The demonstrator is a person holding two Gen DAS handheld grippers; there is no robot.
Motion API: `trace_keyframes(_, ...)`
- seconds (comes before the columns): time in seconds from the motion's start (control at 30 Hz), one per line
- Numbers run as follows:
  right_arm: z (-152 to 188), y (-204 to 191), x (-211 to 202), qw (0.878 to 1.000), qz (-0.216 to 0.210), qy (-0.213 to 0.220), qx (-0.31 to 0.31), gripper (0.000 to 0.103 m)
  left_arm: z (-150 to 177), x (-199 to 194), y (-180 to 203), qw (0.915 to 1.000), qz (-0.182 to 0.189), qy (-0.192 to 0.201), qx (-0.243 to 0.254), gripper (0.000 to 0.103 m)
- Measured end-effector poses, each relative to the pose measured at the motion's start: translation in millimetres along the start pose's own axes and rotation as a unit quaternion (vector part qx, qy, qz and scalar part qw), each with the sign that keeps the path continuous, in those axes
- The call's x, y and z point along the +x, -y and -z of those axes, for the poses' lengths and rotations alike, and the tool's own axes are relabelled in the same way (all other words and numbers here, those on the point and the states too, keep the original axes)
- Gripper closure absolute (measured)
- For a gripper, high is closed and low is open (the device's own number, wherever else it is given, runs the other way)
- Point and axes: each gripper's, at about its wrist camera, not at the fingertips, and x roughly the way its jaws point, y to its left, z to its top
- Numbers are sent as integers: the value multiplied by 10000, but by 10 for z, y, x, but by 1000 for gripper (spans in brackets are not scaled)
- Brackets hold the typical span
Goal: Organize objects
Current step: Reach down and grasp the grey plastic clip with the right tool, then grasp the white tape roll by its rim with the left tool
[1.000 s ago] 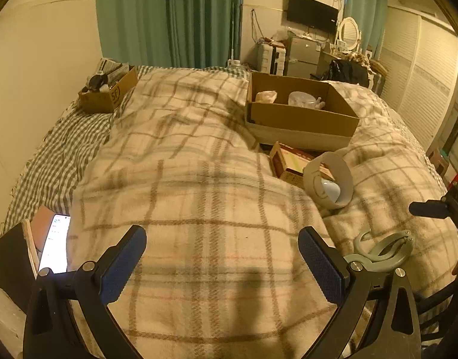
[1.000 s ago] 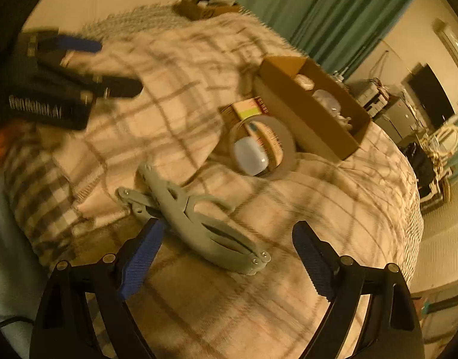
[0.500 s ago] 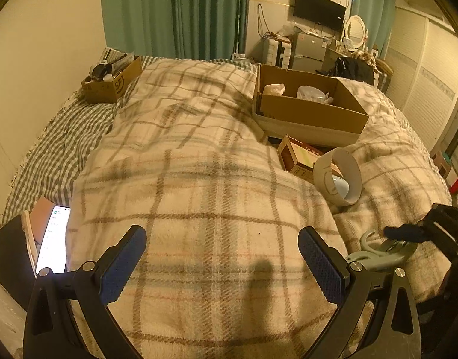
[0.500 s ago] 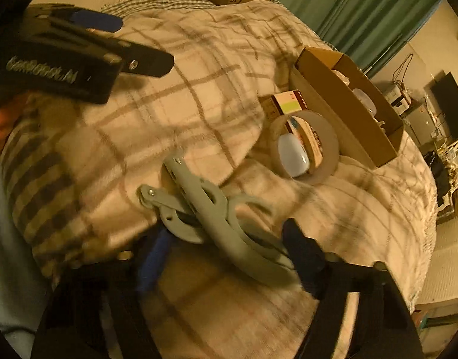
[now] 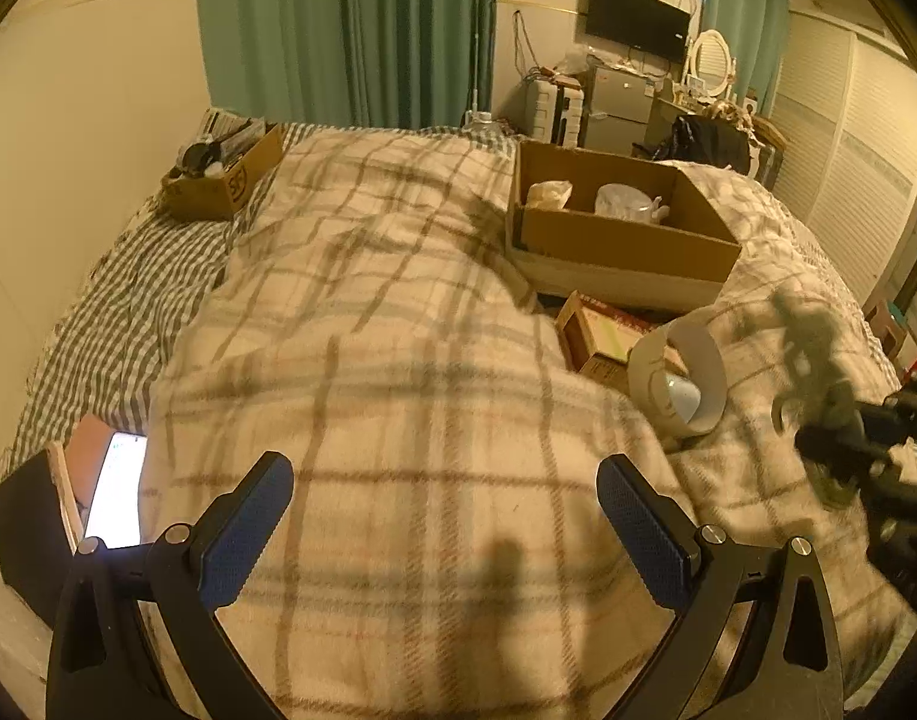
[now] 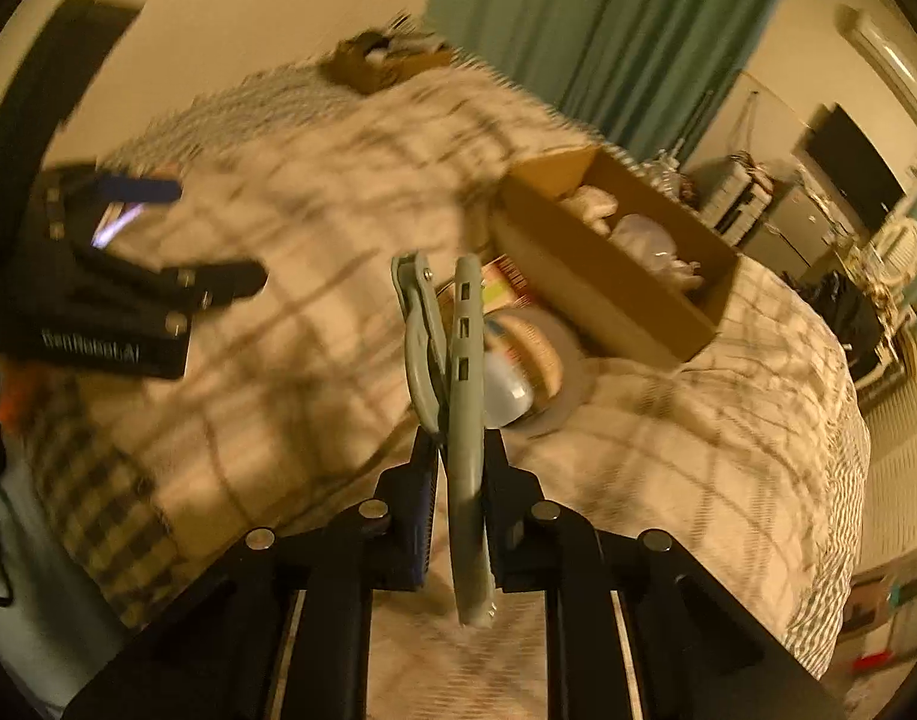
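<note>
My right gripper [image 6: 458, 456] is shut on a grey-green plastic hand tool [image 6: 452, 360] and holds it upright above the plaid blanket; it shows blurred at the right of the left wrist view [image 5: 812, 354]. My left gripper [image 5: 446, 516] is open and empty, low over the blanket [image 5: 398, 372]. A roll of wide tape [image 5: 680, 384] with a pale blue object inside lies beside a small printed box [image 5: 602, 336]. A large cardboard box [image 5: 614, 234] holding a white pot and a bag sits behind them.
A small cardboard box [image 5: 224, 174] of items sits at the far left on the checked sheet. A lit phone [image 5: 119, 492] lies at the near left bed edge. Curtains, a TV, shelves and a louvred wardrobe stand beyond the bed.
My right gripper closed on the grey-green tool and lifted it off the blanket. The left gripper stayed open and barely moved.
</note>
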Motion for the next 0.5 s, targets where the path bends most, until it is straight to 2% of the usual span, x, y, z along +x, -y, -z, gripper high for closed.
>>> trace_keyframes(0.3, -44, 592, -150, 9961, 359, 273, 755, 90, -352, 122, 393, 9990, 233, 58, 375, 0)
trace_keyframes(0.5, 13, 953, -30, 9926, 482, 212, 1094, 90, -501, 464, 742, 9967, 487, -179, 628, 0)
